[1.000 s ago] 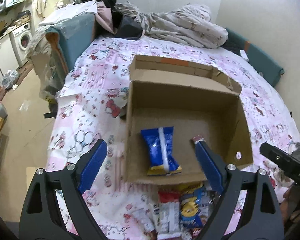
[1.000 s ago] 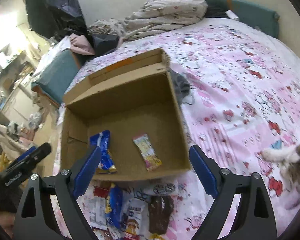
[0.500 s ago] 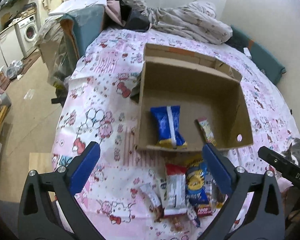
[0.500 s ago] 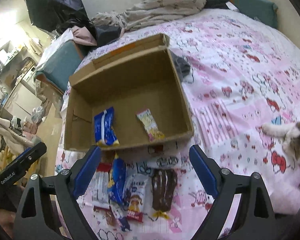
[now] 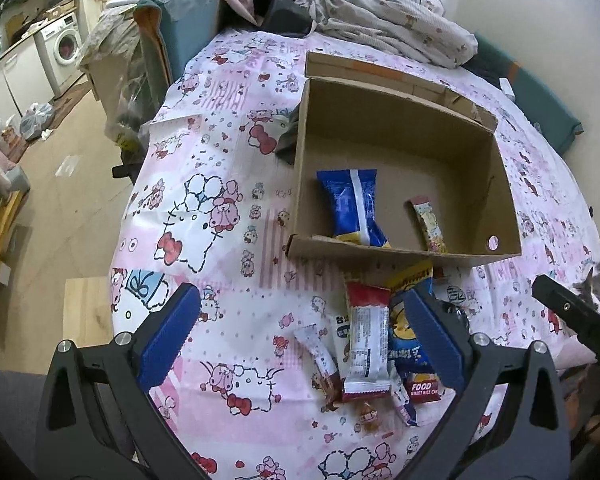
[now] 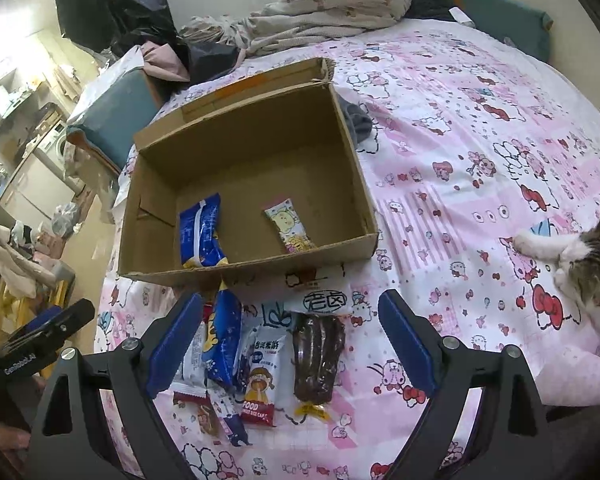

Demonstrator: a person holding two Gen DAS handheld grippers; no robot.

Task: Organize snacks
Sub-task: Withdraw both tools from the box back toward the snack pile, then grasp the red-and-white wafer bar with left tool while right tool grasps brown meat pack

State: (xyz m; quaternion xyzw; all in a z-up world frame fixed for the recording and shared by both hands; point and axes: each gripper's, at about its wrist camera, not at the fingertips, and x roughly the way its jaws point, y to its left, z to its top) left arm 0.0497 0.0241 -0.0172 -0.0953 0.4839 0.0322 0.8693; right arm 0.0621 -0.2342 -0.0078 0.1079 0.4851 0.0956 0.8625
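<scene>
A bed with a pink cartoon-print sheet fills both views, rumpled bedding along the top edge. An open cardboard box lies mid-frame, holding a blue snack packet and a slim pink snack bar near its front wall. Just below the box, loose snacks lie in a heap: a red-and-white wrapper, a rice cake pack, a dark brown packet. The left gripper has just been opening and stands wide, empty, above the heap. The right gripper stands wide, holding nothing. A cat lies at the right edge.
</scene>
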